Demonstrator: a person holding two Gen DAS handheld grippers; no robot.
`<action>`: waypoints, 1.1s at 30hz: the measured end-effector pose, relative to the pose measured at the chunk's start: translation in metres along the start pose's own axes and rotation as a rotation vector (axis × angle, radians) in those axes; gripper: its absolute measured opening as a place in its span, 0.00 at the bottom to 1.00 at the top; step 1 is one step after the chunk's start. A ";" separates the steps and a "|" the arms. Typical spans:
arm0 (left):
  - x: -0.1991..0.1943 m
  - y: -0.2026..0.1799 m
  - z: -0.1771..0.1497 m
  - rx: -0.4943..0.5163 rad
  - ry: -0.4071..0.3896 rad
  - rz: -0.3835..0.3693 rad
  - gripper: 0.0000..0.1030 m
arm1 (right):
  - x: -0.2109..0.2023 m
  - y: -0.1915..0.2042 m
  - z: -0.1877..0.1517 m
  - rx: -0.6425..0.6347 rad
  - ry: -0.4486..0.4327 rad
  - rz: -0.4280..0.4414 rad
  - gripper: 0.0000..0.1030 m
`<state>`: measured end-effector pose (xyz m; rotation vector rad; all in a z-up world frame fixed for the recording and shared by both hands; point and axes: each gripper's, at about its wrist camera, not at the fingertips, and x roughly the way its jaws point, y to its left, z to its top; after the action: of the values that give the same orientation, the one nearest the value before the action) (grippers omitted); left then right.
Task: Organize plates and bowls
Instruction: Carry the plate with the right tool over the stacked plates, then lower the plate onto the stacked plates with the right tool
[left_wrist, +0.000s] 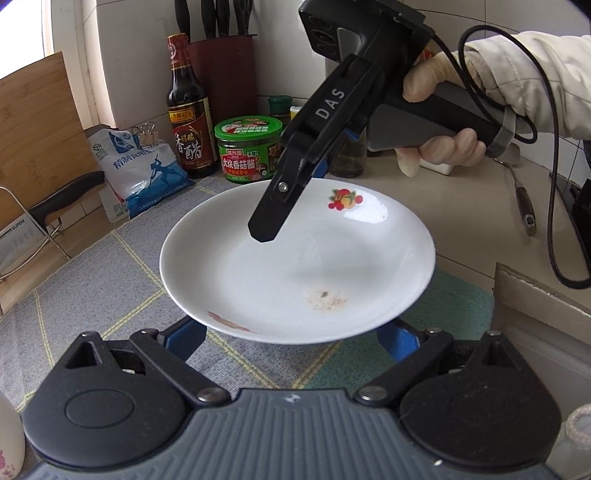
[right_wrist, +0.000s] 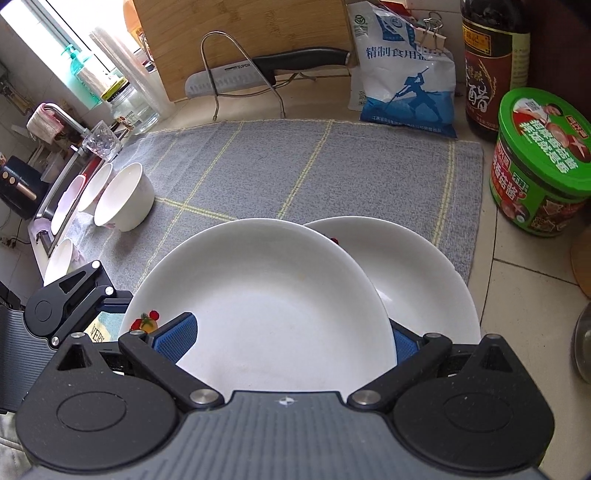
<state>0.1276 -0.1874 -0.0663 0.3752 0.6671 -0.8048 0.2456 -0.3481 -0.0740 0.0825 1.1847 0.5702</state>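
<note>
Plates first: the top plate (right_wrist: 266, 295) overlaps a second plate (right_wrist: 417, 280) on the gray mat (right_wrist: 295, 166). Right tool (right_wrist: 288, 343) grips the top plate's near rim, one pad above, one tucked under. Left tool (left_wrist: 291, 336) sits mostly hidden beneath the rim, so can't tell its grip. Bowls (right_wrist: 125, 197) wait by the sink, partly cut off.

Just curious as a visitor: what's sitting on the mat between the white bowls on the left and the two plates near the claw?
Nothing: in the right wrist view, only bare grey mat separates the white bowls from the plates.
</note>
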 end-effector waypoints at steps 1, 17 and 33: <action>0.001 0.000 0.000 0.001 0.003 -0.001 0.95 | 0.000 -0.002 -0.001 0.002 0.000 0.000 1.00; 0.017 0.007 0.006 0.013 0.011 -0.015 0.95 | -0.001 -0.018 -0.010 0.047 -0.014 -0.021 1.00; 0.032 0.017 0.010 0.030 0.022 -0.044 0.95 | -0.016 -0.021 -0.022 0.076 -0.017 -0.066 1.00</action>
<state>0.1607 -0.1996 -0.0792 0.3984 0.6865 -0.8544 0.2298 -0.3787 -0.0769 0.1118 1.1882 0.4656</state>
